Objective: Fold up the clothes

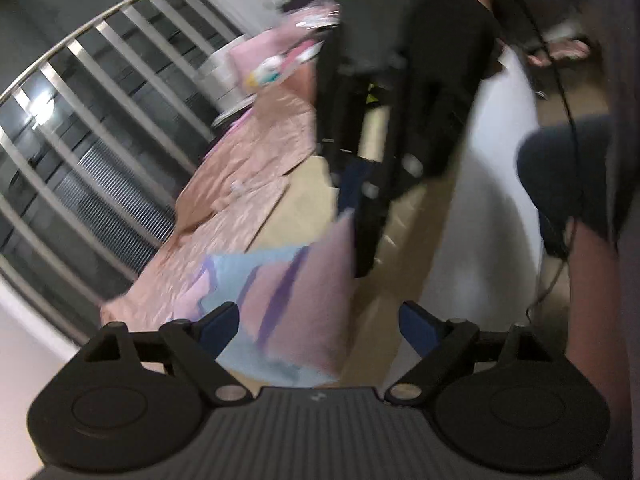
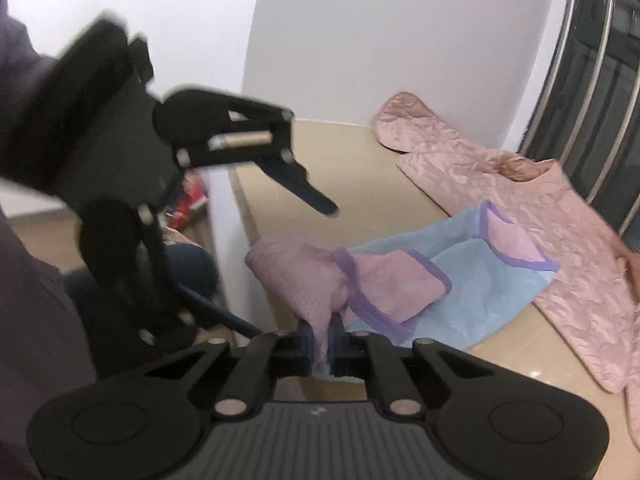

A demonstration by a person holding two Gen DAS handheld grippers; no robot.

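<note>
While garment point(image 2: 400, 280) lies near table point(image 2: 360, 168) edge

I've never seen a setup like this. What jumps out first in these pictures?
Probably the right tool, at the bottom of its own view, pinched shut on a blue and pink garment lying on the tan table. Beside that garment, toward the metal railing, spreads a shiny pink quilted jacket. The left tool hangs open at the left, holding nothing.

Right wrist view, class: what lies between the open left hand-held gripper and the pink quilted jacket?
In the right wrist view, bare tan tabletop separates the left hand-held gripper from the pink quilted jacket.
</note>
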